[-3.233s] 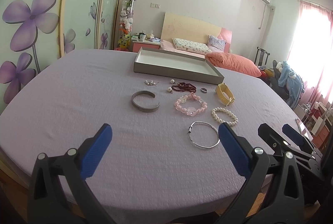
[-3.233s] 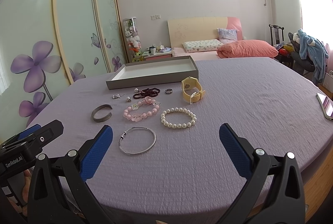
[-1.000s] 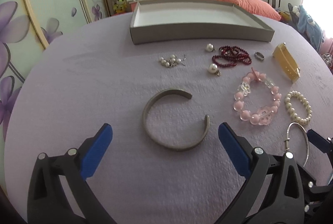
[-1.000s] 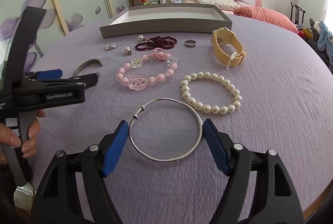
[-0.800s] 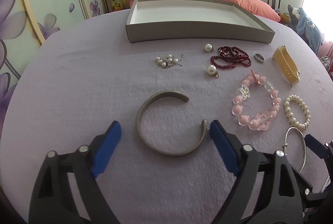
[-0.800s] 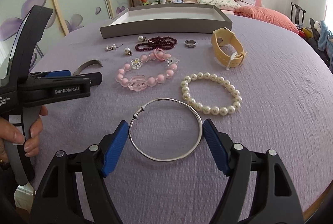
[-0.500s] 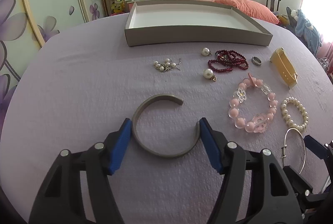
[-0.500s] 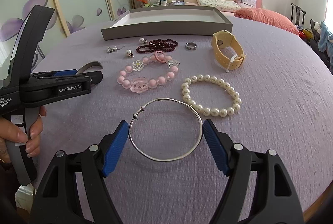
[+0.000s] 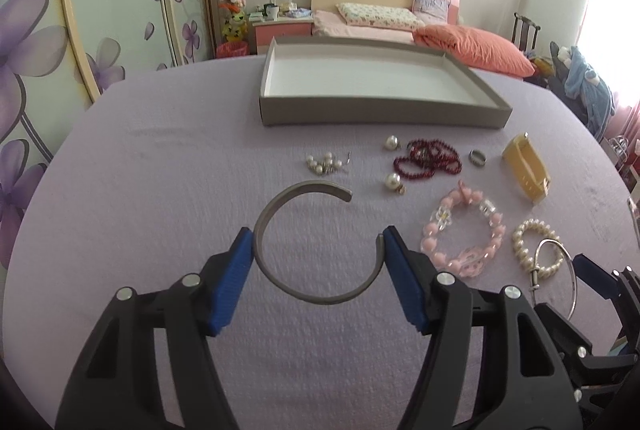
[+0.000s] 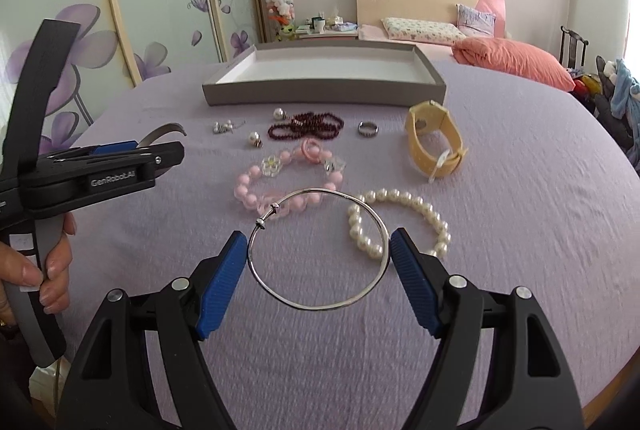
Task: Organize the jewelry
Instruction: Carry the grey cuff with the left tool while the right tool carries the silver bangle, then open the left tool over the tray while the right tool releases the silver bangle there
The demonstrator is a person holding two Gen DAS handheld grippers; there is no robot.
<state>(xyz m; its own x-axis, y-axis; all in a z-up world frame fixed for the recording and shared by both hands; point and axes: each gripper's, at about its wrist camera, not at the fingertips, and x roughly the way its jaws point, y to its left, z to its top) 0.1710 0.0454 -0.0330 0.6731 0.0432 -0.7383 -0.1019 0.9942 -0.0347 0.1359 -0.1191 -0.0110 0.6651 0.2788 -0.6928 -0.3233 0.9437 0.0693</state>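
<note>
With the left gripper (image 9: 318, 244) pinching the grey cuff (image 9: 304, 238) and the right gripper (image 10: 318, 244) clamping the silver bangle (image 10: 320, 250) across their widths, carry both level over the tray (image 9: 380, 110) ahead of the fingers, squeezing steadily.

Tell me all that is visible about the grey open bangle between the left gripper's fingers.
The grey bangle is a flat, matte, metal-looking band bent into a C, its gap facing the tray and to the right. The left gripper is shut on it: one blue pad presses its left side, the other its right end. It appears lifted just off the purple cloth. Nothing else touches it. In the right view only one tip shows.
</note>
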